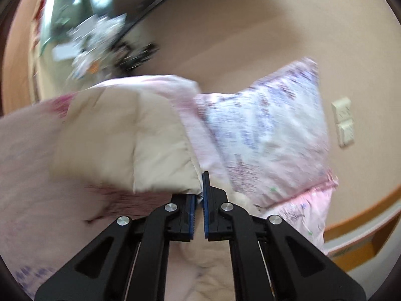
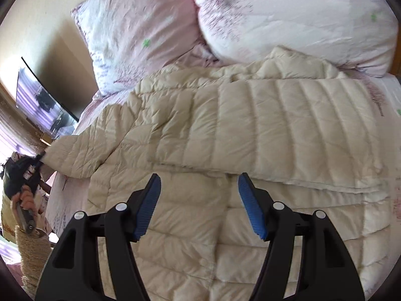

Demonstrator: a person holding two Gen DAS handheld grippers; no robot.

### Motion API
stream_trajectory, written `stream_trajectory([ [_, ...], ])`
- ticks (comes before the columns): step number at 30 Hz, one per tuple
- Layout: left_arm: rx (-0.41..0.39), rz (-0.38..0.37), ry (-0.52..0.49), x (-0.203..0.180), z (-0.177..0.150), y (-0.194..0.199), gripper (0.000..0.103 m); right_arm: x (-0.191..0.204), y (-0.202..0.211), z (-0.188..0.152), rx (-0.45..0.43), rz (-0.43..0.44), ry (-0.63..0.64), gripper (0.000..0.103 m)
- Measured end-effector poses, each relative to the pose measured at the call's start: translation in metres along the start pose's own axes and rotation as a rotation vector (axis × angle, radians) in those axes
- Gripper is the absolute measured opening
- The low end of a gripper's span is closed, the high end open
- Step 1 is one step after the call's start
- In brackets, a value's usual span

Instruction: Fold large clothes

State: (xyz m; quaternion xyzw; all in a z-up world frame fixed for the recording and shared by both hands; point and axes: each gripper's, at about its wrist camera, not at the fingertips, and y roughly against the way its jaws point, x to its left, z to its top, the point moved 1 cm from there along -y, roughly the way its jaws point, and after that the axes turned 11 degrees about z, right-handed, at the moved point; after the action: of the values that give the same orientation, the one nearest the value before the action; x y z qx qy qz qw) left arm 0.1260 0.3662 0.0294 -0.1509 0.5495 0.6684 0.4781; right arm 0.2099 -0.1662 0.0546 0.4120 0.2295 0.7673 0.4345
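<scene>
Right wrist view: the right hand-held gripper (image 2: 198, 205) hangs wide open just above the cream puffer jacket (image 2: 250, 130), which is spread over the bed (image 2: 62, 200) below two pillows (image 2: 140, 32). The left hand-held gripper (image 1: 199, 200) pinches the jacket's sleeve edge (image 1: 160, 165), lifted off the bed's side.

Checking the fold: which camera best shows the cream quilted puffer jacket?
The right wrist view: the cream quilted puffer jacket lies spread over the bed. The left wrist view shows only a blurred corner pinched in the left claw.
</scene>
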Motion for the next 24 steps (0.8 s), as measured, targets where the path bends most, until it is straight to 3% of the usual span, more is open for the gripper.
stream_trajectory([
  [5, -0.008, -0.069, -0.15, -0.081, -0.023, 0.005, 0.003, -0.019, 0.02, -0.004, -0.036, -0.019, -0.027, 0.065],
  [13, 0.103, -0.141, -0.448, -0.196, -0.127, -0.019, 0.003, -0.05, 0.044, -0.015, -0.074, -0.036, -0.076, 0.065],
  [22, 0.348, -0.114, -0.685, -0.239, -0.258, -0.084, 0.004, -0.078, 0.055, -0.028, -0.087, -0.063, -0.115, 0.065],
  [23, 0.372, -0.097, -0.714, -0.241, -0.271, -0.09, 0.006, -0.08, 0.056, -0.029, -0.089, -0.066, -0.118, 0.065],
  [24, 0.401, -0.079, -0.755, -0.242, -0.285, -0.097, 0.017, -0.083, 0.057, -0.029, -0.091, -0.069, -0.121, 0.065],
])
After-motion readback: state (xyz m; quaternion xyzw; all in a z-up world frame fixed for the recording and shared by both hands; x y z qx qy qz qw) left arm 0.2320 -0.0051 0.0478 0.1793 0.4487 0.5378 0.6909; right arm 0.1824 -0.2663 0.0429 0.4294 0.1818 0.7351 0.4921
